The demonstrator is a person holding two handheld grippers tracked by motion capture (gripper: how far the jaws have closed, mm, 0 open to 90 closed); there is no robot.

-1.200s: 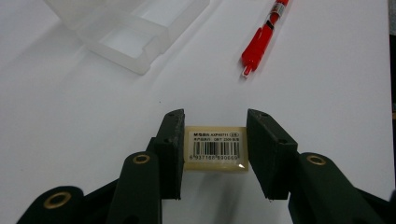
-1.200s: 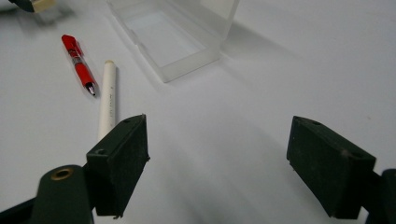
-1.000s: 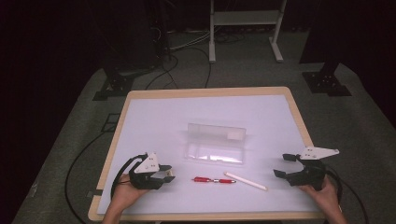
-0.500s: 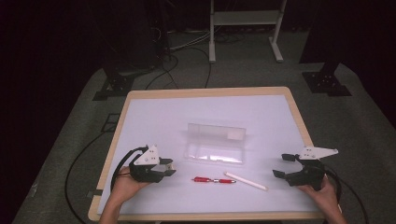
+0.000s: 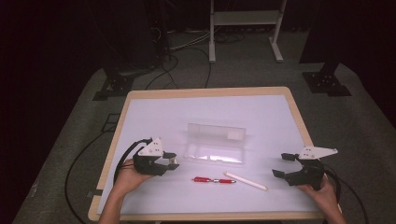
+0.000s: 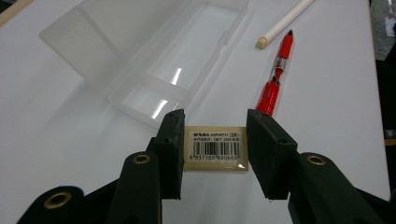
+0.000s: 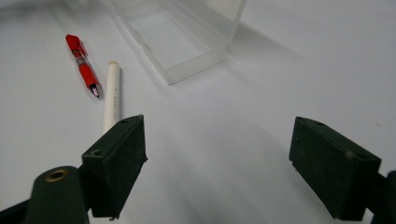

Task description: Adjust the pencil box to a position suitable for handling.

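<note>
A cream eraser (image 6: 215,149) with a barcode label sits between the jaws of my left gripper (image 6: 214,117), which is shut on it and holds it just above the white table top. In the high view the left gripper (image 5: 171,161) is at the front left, close to the left end of an open clear plastic pencil case (image 5: 215,144). A red pen (image 5: 215,180) and a white pencil (image 5: 245,181) lie in front of the case. My right gripper (image 5: 281,165) rests at the front right, open, with nothing between its fingers (image 7: 119,158).
The white table top has a wooden rim (image 5: 205,92). Cables trail off both grippers over the table's front corners. In the right gripper view the pen (image 7: 81,63), pencil (image 7: 112,95) and case (image 7: 173,32) lie ahead to the left.
My left gripper has risen a little and moved right and forward toward the case, with the eraser in it. The right gripper has stayed in place.
</note>
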